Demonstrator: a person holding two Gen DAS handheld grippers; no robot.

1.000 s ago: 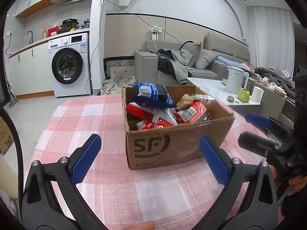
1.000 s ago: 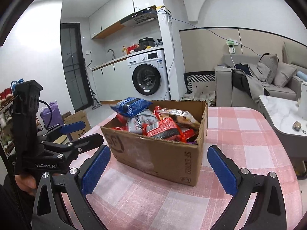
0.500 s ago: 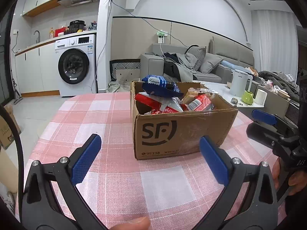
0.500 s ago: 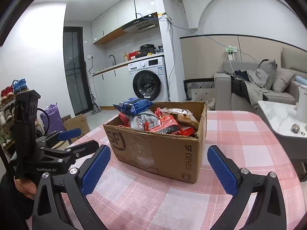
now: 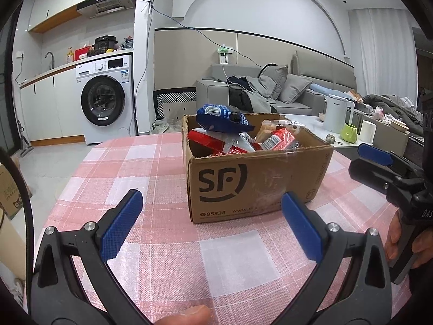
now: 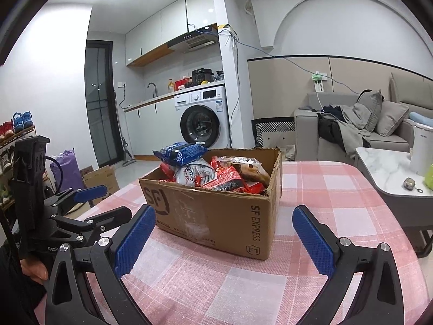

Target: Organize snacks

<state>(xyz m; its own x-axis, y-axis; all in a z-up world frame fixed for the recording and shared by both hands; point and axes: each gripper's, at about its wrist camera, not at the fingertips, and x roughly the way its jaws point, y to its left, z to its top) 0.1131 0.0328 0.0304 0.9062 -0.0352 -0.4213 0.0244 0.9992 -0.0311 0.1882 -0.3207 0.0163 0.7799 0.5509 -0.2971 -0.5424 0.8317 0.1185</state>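
An open cardboard box [image 5: 259, 181] [image 6: 216, 216] marked SF stands on the pink checked tablecloth [image 5: 151, 173] [image 6: 324, 189]. It is heaped with snack packets: a blue bag [image 5: 223, 119] [image 6: 180, 153] on top at the left, red packets [image 5: 276, 140] [image 6: 224, 180] and a clear-wrapped one [image 6: 243, 162]. My left gripper [image 5: 211, 220] hangs open in front of the box's near face, nothing between its blue pads. My right gripper [image 6: 223, 233] is open too, facing the box's near corner, also holding nothing. Each gripper shows in the other's view, held by a hand.
A marble coffee table [image 6: 384, 170] with a white kettle [image 5: 337, 113] and green cup [image 5: 350, 132] stands right of the dining table. Behind are a grey sofa [image 5: 270, 92], a washing machine [image 5: 105, 100], and cardboard boxes on the floor [image 6: 100, 178] at the left.
Both cameras have dropped lower and tilted up, so the box now looms higher and its contents are seen more from the side. Both grippers stay open; the box has not moved.
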